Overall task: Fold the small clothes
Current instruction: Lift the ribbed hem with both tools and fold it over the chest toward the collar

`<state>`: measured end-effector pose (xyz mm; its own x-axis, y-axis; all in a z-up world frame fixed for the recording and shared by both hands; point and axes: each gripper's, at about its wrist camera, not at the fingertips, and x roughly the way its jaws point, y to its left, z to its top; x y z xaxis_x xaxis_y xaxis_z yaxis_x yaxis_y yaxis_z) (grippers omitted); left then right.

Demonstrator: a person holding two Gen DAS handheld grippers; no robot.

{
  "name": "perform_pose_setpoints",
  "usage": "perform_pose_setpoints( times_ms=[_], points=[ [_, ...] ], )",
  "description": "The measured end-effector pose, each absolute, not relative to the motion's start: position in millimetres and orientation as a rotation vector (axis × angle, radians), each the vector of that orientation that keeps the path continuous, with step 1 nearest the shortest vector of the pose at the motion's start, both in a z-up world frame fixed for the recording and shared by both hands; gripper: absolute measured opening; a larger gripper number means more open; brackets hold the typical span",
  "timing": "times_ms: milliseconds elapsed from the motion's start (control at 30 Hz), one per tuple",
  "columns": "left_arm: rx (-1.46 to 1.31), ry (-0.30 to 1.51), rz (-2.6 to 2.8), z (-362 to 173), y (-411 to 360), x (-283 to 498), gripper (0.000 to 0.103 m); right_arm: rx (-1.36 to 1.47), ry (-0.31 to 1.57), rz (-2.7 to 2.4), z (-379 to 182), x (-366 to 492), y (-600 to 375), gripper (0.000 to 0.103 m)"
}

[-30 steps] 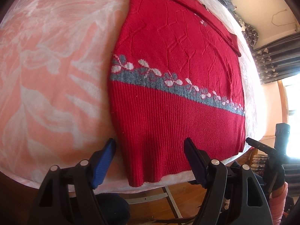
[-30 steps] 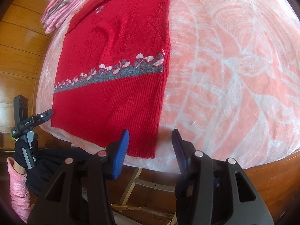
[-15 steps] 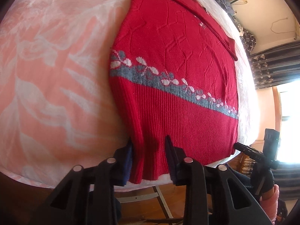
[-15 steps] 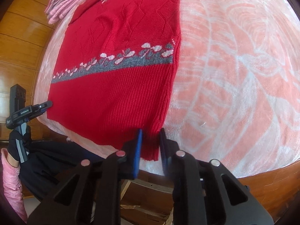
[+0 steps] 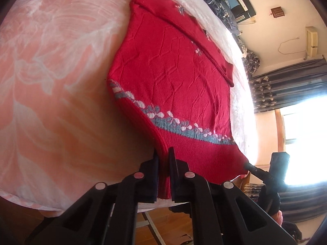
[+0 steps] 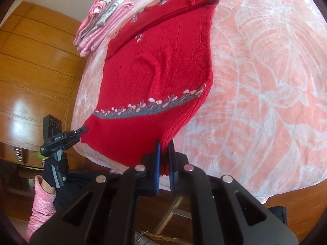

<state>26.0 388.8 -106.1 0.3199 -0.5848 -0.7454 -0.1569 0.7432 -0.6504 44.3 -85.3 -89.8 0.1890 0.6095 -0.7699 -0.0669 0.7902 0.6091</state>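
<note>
Red knit sweater lies on a bed under a pink leaf-patterned blanket, its hem at the near edge. Left claw pinches one hem corner, right claw pinches the other, and both corners are raised off the blanket, the ribbing bunched between the fingers. Folded pink clothes sit stacked beyond the sweater, just beside its far sleeve.

Red ribbed knit sweater with raised cable texture and a grey woolly flower band, fuzzy pink plush blanket, matt black plastic left gripper, glossy varnished wooden panels, soft folded pink knitwear
</note>
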Motion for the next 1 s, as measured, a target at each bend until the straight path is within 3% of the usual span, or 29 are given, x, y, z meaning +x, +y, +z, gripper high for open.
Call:
perform_pose_setpoints(
  times_ms=[533,1000],
  points=[
    [-0.804,0.997,-0.233,-45.7,382.9,136.9,0.008,0.618,1.124,0.336,-14.2,159.9,-95.2,0.005],
    [-0.868,0.939,-0.126,-74.1,413.3,208.8,0.008,0.671,1.154,0.278,-50.9,253.6,-108.8,0.005]
  ],
)
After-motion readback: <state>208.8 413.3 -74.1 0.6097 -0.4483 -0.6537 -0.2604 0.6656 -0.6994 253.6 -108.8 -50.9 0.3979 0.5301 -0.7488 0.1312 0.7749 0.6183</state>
